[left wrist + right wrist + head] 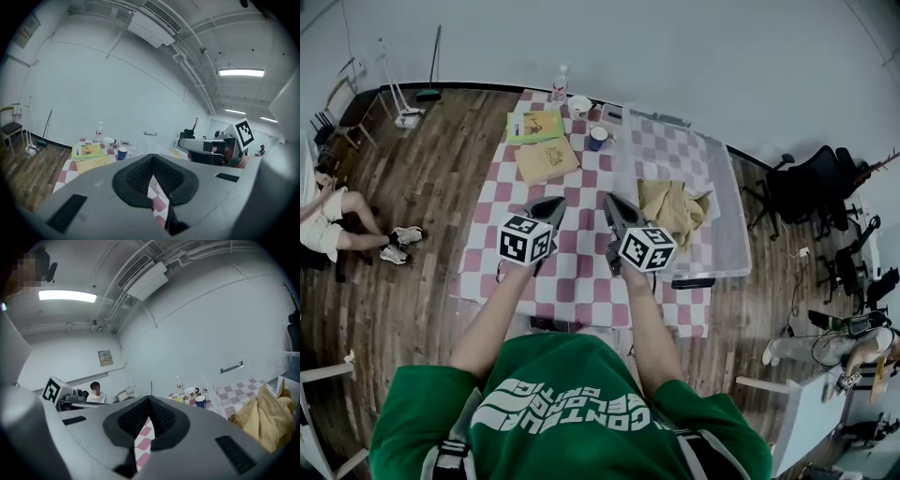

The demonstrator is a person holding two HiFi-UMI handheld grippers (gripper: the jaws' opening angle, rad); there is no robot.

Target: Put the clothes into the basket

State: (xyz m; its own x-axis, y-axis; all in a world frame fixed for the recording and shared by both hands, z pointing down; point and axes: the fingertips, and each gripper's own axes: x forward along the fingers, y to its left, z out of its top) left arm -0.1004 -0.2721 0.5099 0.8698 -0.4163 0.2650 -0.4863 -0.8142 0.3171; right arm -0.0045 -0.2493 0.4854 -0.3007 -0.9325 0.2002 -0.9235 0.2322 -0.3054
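Observation:
A yellow cloth (pixel 673 208) lies crumpled inside the clear plastic basket (pixel 733 234) on the right side of the checkered table (pixel 581 272). In the right gripper view the cloth (pixel 262 420) shows at the lower right. My left gripper (pixel 551 202) and right gripper (pixel 611 199) hover side by side over the middle of the table, left of the basket. Both are shut with nothing between their fingers. The left gripper view has its shut jaws (pixel 151 158) tilted upward toward the far wall. The right gripper's jaws (pixel 150 400) point the same way.
At the table's far end lie a green book (pixel 534 125), a tan book (pixel 547 159), a blue cup (pixel 597 138), a white mug (pixel 579 106) and a bottle (pixel 560 84). A person (pixel 328 220) sits on the floor at left. Office chairs (pixel 811 192) stand at right.

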